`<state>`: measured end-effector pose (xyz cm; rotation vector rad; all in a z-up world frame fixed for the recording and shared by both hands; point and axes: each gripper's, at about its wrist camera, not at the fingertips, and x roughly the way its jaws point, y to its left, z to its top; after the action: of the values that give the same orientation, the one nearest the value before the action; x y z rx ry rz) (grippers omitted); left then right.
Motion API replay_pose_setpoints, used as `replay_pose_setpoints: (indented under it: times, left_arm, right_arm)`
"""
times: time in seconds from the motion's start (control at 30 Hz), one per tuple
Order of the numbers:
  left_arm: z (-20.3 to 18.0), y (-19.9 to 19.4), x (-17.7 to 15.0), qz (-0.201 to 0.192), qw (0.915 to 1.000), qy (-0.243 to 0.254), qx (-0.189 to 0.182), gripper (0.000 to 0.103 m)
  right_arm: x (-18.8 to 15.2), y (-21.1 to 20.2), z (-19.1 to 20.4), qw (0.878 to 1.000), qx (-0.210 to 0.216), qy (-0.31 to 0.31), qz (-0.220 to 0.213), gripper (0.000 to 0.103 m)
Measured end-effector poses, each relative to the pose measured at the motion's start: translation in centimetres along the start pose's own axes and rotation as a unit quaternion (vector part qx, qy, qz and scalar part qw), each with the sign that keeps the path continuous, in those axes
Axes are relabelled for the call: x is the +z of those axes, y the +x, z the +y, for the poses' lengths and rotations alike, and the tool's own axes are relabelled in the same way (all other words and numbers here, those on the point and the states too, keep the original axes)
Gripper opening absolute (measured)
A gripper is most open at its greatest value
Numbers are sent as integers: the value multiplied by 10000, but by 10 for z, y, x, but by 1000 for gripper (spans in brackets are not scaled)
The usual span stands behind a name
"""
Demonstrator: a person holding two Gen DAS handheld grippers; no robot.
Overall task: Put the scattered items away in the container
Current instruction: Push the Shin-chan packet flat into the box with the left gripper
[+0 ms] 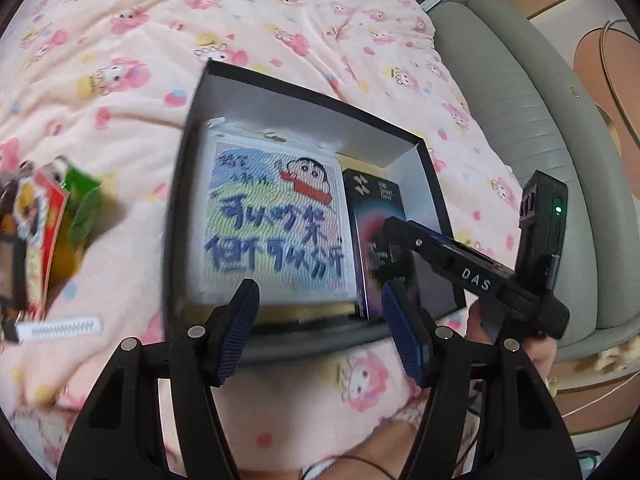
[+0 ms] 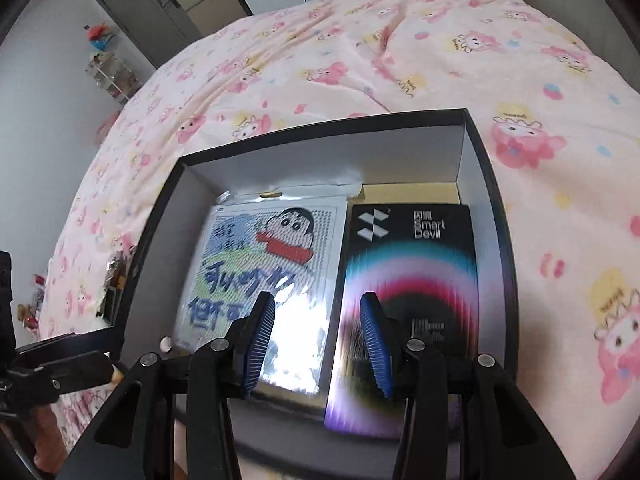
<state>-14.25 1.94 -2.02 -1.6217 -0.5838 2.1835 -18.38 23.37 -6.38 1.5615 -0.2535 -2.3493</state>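
An open black box (image 1: 176, 200) with white inner walls lies on the pink blanket. Inside it, a white packet with a cartoon boy (image 1: 272, 232) lies flat, with a black "Smart Devil" box (image 1: 372, 200) to its right. My left gripper (image 1: 318, 286) hovers open over the box's near edge, holding nothing. My right gripper (image 2: 317, 298) is open and empty too, low over the cartoon packet (image 2: 256, 264) and the black carton (image 2: 412, 264), within the box walls (image 2: 496, 220). In the left wrist view the right gripper (image 1: 388, 232) reaches in from the right.
Colourful snack packets (image 1: 52, 220) and a white toothed clip (image 1: 60, 328) lie on the blanket left of the box. A padded grey bed frame (image 1: 520, 120) runs along the right. A grey cabinet (image 2: 140, 12) and a small shelf (image 2: 108, 72) stand beyond the bed.
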Motion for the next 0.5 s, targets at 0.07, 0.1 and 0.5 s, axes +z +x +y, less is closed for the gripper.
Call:
replay_pose_setpoints:
  times: [0.07,0.1,0.5]
  left_arm:
    - [-2,18,9,114,9998,31,133,64]
    - [-4,26,12,166,9997,75,180,64]
    - [-26,120,72,489,9897,459,1267,64]
  right_arm:
    - [-2,5,-5,9999,-64,94,-19,40]
    - [-4,7,-10,9999,-61,144,25,40]
    - [18,-4,-27,9984,-275,-266,-416,40]
